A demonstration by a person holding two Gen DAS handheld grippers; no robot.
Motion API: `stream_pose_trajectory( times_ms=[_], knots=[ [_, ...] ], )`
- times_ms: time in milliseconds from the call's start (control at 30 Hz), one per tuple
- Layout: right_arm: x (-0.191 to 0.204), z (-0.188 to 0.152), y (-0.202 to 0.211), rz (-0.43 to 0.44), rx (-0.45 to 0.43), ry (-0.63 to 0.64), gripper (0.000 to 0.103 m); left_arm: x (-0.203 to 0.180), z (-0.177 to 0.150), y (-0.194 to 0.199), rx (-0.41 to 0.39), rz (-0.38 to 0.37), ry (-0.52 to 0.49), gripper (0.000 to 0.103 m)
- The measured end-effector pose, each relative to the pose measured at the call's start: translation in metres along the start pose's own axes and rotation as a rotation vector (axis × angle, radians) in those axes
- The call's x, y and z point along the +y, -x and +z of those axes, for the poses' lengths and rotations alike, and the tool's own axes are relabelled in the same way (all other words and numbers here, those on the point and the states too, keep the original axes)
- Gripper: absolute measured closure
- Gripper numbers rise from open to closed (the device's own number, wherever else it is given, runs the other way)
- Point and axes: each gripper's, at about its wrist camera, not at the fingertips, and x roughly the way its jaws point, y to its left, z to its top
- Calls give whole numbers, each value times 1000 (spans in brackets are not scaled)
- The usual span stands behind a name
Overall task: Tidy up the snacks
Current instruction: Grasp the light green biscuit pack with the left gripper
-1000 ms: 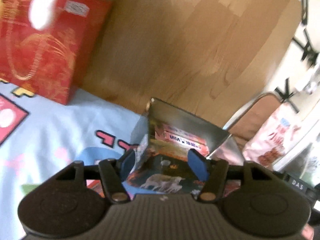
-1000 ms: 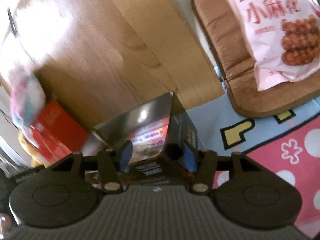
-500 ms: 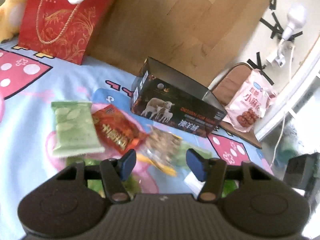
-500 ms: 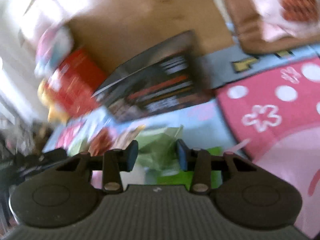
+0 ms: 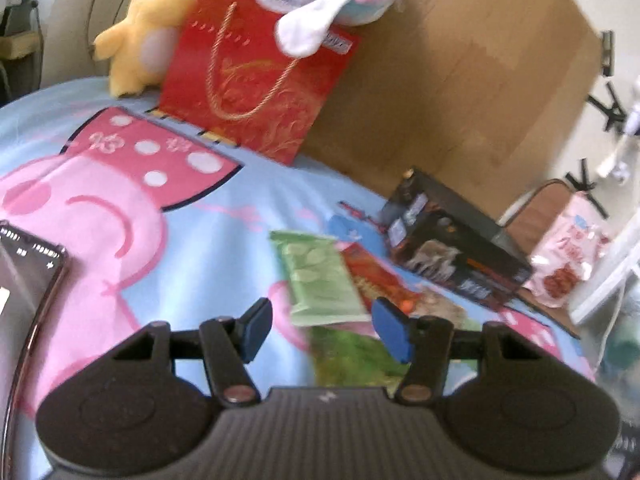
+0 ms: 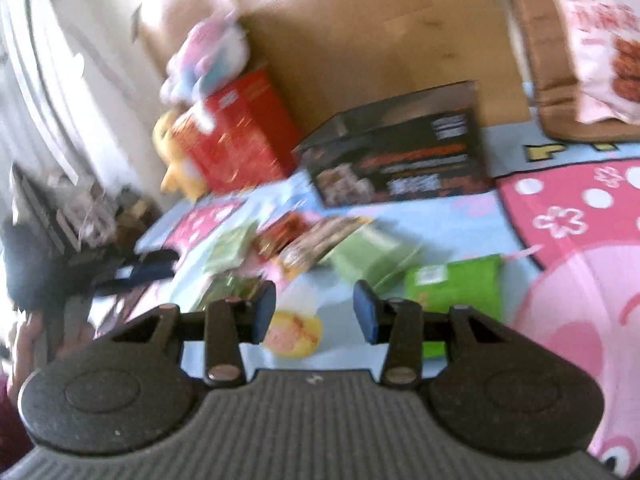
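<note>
Now both hand-held grippers, left hand-held gripper and right hand-held gripper, hang part-open, empty.

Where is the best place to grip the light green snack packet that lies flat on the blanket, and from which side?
Probably the near short end of the light green snack packet, from the side of the open left gripper. It lies flat, so only a thin edge offers a pinch, and its far right side touches the red packet.

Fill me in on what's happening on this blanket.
A person holds a tool in each hand above a cartoon blanket, sorting snacks. Neither the left tool nor the right tool holds anything; both are open. Snack packets lie loose before the dark box, which stands on the blanket.
</note>
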Motion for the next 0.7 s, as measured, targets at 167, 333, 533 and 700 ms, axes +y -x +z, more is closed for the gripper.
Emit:
stream_pose_trajectory(
  times_ms=[167,333,533,700],
  knots=[
    [18,-12,-37,-49,96,97,58,-21,-22,-18,95,-47,-106,51],
    [17,8,-19,-44,-9,94,57,-28,-13,1,69,-181,-118,49],
    [35,31,-35,-1,-23,126,50,11,37,3,-59,-18,69,45],
    [78,39,-104,32,70,262,36,24,46,-23,-17,39,158,42]
  ],
)
